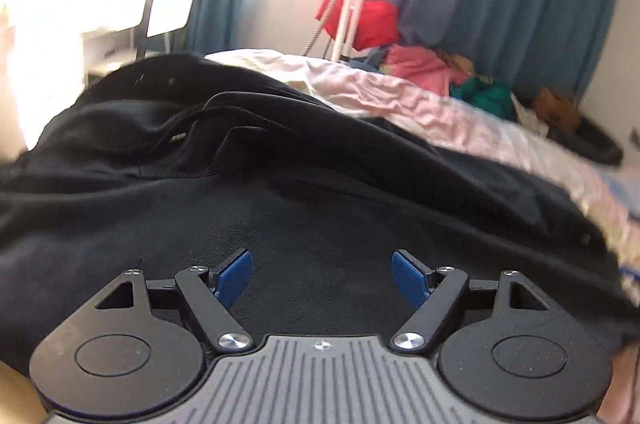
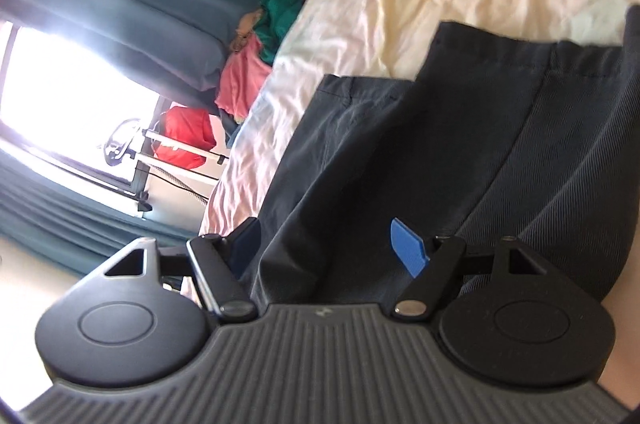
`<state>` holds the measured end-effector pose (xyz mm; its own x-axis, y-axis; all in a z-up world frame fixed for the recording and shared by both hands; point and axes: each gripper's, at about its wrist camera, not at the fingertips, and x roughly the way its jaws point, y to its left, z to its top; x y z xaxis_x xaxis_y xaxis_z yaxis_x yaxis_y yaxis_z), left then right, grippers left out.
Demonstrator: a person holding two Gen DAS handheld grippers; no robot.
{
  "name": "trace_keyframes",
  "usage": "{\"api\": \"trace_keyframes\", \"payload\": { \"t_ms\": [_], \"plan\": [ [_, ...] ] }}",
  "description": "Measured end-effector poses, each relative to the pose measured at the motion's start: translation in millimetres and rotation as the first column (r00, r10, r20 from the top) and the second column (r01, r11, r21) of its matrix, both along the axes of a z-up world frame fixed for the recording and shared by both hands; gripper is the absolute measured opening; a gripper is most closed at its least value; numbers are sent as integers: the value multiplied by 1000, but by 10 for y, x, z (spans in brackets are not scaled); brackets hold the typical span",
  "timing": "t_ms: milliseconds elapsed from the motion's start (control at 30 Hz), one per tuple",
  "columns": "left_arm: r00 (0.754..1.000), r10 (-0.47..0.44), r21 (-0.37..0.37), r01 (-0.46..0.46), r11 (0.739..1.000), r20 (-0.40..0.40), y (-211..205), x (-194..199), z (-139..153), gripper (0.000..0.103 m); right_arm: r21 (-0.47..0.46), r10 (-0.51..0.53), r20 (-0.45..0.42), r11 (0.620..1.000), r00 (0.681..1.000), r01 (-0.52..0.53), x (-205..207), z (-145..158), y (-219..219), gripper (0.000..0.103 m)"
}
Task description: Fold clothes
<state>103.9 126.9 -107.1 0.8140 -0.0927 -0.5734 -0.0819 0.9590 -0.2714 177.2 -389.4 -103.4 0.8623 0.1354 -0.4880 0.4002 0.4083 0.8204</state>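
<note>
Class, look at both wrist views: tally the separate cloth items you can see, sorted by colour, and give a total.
Dark: 1, the trousers on the bed
Red: 1, the bundle by the window
Pink: 1, the garment
Green: 1, the garment
Total: 4

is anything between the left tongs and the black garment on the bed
Nothing visible does. The left tongs sit open right over the black garment, with only its dark cloth between the blue pads. The clothes pile lies far off, past the pale bedsheet. Whether the pads touch the cloth can't be told.
</note>
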Motion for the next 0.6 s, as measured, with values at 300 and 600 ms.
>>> {"api": "trace_keyframes", "payload": {
  "t_ms": [300,600],
  "plan": [
    [999,33,-156,-33,987,-6,266,350,-198,82,91,-23,-121,995,992,35,852,-239,-275,75],
    [997,9,-172,4,985,77,391,524,-350,82,-172,-18,-265,985,964,-29,2101,-45,-351,8]
  ]
}}
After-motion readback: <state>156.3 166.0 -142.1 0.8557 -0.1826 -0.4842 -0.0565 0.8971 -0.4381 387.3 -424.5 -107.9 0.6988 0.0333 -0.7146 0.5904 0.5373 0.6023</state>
